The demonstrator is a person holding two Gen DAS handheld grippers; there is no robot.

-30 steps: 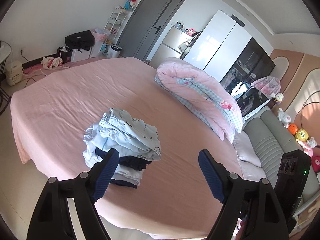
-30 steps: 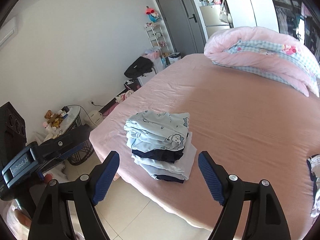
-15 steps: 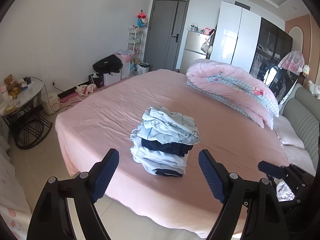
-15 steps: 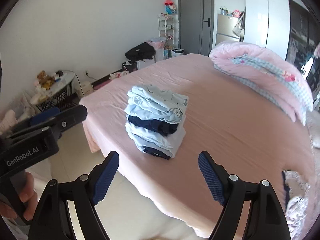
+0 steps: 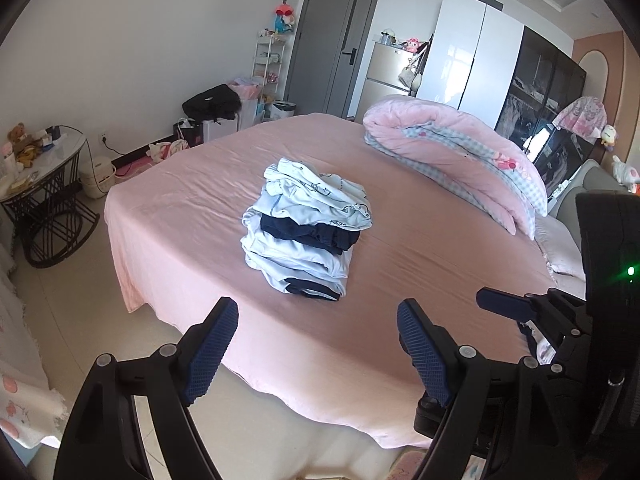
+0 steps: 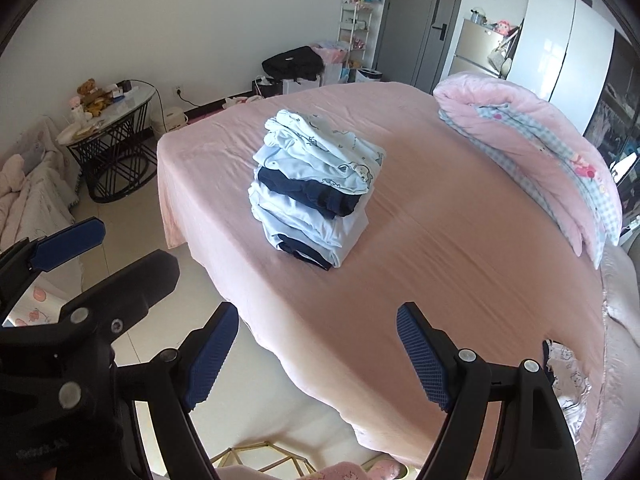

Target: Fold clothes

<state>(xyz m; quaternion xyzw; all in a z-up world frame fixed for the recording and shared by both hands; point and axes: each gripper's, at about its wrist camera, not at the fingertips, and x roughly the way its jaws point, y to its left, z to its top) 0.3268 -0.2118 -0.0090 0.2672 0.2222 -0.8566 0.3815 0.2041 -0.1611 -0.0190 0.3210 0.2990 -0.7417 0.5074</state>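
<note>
A stack of folded clothes [image 5: 308, 232], pale blue with dark navy layers, sits on the pink bed [image 5: 400, 272] near its front corner. In the right wrist view the same stack [image 6: 316, 188] lies ahead, near the middle of the frame. My left gripper [image 5: 318, 354] hangs open over the bed's near edge, short of the stack, with nothing between its fingers. My right gripper [image 6: 318, 354] is open and empty too, over the bed edge. A loose white printed garment [image 6: 566, 384] lies at the bed's right edge, beside the right finger.
A rolled pink quilt [image 5: 460, 148] lies across the far right of the bed. A round side table [image 5: 44, 184] with toys stands on the floor at left. Bags and a shelf rack [image 5: 268, 68] line the far wall. Each gripper shows in the other's view.
Both views have rolled level and swung, so the stack now sits centred ahead of each gripper. The right gripper has come into the left wrist view at right. Both stay open.
</note>
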